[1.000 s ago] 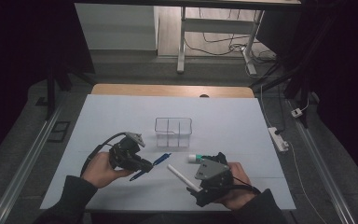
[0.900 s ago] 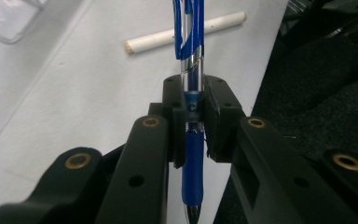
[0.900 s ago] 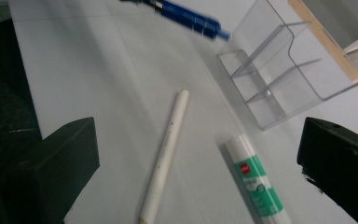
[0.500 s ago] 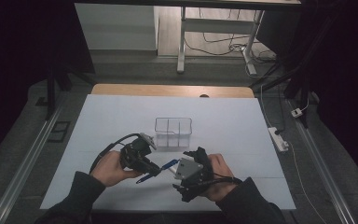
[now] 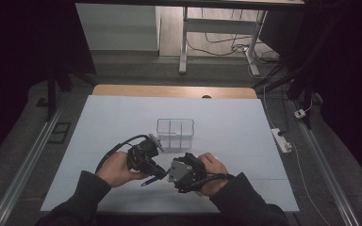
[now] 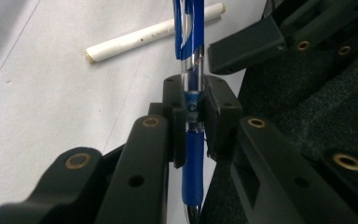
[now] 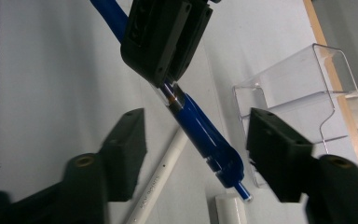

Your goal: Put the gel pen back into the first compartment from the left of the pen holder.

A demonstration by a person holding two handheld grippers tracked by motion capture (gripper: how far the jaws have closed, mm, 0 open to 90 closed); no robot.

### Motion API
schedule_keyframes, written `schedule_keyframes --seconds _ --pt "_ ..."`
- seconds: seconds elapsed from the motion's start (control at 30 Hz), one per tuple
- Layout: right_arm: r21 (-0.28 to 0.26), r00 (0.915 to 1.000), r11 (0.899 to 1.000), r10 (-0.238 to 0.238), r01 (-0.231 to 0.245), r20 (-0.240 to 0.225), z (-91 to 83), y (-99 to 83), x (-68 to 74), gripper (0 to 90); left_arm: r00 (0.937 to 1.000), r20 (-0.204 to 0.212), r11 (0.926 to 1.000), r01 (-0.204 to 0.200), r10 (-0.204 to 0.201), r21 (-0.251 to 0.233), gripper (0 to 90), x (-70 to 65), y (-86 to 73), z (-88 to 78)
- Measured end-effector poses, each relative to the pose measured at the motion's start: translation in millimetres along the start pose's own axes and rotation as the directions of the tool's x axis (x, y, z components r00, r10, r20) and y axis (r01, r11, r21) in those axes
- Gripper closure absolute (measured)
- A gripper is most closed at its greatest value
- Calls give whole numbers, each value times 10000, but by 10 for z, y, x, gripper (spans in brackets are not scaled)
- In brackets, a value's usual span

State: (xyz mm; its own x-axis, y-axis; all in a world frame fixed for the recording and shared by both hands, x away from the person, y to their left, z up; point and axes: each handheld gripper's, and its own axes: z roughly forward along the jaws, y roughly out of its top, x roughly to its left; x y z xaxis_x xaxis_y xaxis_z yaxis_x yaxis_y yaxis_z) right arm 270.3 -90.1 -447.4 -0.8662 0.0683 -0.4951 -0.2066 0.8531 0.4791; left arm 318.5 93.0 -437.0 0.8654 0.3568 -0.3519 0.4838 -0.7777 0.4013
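My left gripper pinches the blue pen across its barrel, pads pressed on both sides just below the clear section. In the high view that gripper sits near the front of the white table, with the pen's tip end poking out below it. My right gripper has just been closing its jaws, and they stand either side of the pen's clip end with a gap on each side, not yet touching it. Under the pen a white marker lies flat on the table; it also shows beyond my left jaws. A clear plastic organizer stands just beside the pen's clicker end; in the high view it is just behind both grippers
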Motion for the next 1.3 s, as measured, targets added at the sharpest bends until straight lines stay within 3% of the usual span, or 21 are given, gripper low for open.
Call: schedule_keyframes --seconds 0.4,0.5,0.67,0.8,0.87,1.0,1.07,1.1,1.17,1.23,1.3 --pt "129 9969 9969 -780 781 -31 69 35 41 619 10000 40 9998 86 -86 157 793 8 49 30" --pt "258 9926 9923 -1210 1211 -42 85 34 59 673 10000 -8 9999 79 -78 113 793 15 58 26" --pt "327 9854 9853 -1667 1678 -335 105 19 114 786 9999 134 9995 71 -67 -301 789 24 54 -11" --pt "273 9890 9895 -1408 1422 -459 85 9 86 793 9998 -111 9962 -166 157 -857 762 18 31 -36" --pt "358 9895 9911 -1255 1283 -719 60 -2 34 795 9991 -350 9928 -287 248 -1163 675 28 6 -89" --pt "426 9923 9963 -695 742 -1023 47 -38 -16 796 9945 -997 9718 -542 320 -2295 507 34 -106 -225" --pt "475 9907 9962 -676 736 -1177 52 -64 -49 797 9882 -1474 9539 -823 407 -2887 383 28 -186 -289" --pt "594 9923 9969 -450 522 -1157 50 -70 -54 797 9849 -1656 9465 -999 502 -3069 361 27 -231 -322" --pt "546 9919 9977 -333 402 -1223 47 -98 -103 797 9732 -2229 9318 -1311 560 -3385 265 21 -325 -375" --pt "533 9923 9985 206 -141 -1223 35 -120 -149 797 9657 -2564 9250 -1337 410 -3557 183 24 -431 -426" --pt "490 9900 9973 612 -553 -1273 24 -146 -210 797 9612 -2759 9165 -1083 -24 -3851 116 32 -540 -463"
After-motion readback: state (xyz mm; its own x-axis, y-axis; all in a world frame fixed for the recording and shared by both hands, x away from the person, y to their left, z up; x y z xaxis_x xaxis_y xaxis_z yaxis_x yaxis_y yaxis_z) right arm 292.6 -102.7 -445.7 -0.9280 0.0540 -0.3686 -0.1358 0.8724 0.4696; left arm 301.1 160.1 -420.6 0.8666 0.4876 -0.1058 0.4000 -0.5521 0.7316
